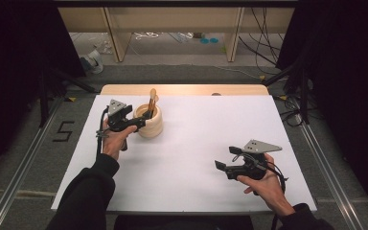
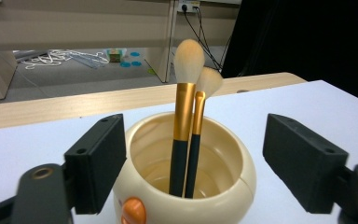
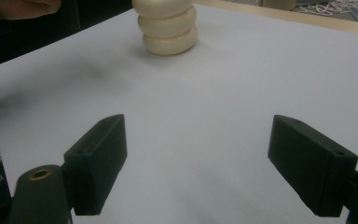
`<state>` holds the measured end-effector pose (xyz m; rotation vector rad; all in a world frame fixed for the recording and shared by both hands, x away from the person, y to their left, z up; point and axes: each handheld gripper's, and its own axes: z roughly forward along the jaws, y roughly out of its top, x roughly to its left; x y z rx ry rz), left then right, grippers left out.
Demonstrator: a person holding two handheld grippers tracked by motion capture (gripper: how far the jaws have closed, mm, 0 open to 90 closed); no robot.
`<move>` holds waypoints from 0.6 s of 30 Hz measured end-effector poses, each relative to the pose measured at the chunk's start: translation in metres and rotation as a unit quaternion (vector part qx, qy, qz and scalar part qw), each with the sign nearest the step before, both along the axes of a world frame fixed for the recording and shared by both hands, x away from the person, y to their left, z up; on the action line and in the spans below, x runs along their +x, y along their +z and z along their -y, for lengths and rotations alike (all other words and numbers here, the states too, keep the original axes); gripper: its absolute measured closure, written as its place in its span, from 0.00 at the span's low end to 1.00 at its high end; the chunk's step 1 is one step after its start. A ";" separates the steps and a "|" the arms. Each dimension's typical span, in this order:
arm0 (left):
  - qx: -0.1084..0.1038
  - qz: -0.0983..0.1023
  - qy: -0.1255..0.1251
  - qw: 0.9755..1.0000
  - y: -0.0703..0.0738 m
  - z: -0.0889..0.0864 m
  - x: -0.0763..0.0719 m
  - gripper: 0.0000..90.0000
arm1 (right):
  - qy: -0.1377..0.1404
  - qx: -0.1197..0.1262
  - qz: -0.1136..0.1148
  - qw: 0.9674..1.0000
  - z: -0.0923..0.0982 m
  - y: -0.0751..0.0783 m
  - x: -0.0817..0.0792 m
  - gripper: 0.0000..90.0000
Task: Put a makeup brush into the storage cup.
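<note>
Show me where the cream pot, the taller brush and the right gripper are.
cream pot (image 2: 233,182), left gripper view, on its rim.
taller brush (image 2: 184,112), left gripper view, on its gold ferrule.
right gripper (image 1: 224,161), high view, between its open jaws.

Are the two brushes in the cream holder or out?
In: both brushes stand inside the cream holder, bristles up, between the open left gripper.

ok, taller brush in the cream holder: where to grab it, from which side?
Probably the gold ferrule of the taller brush, just above the holder rim. Come from above with the left hand-held gripper, jaws either side. The brush stands near upright, its dark handle down inside, with the shorter brush touching, so pinch narrowly.
</note>
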<state>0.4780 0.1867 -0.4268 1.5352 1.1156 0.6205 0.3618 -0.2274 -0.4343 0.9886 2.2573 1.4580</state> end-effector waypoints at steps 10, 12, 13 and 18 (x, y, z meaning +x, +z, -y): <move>0.016 0.018 -0.019 1.000 0.010 0.009 -0.020 0.20 | -0.001 0.002 0.002 1.000 0.000 0.001 0.000 0.23; 0.016 0.021 -0.025 0.999 0.011 0.013 -0.026 0.20 | -0.001 -0.003 -0.002 1.000 0.000 0.001 0.000 0.23; 0.012 0.020 -0.028 0.999 0.011 0.014 -0.029 0.20 | -0.003 -0.006 -0.002 1.000 0.001 0.001 -0.001 0.23; 0.010 0.012 -0.046 0.999 0.006 0.017 -0.041 0.19 | 0.000 -0.001 -0.001 1.000 0.000 0.001 -0.001 0.23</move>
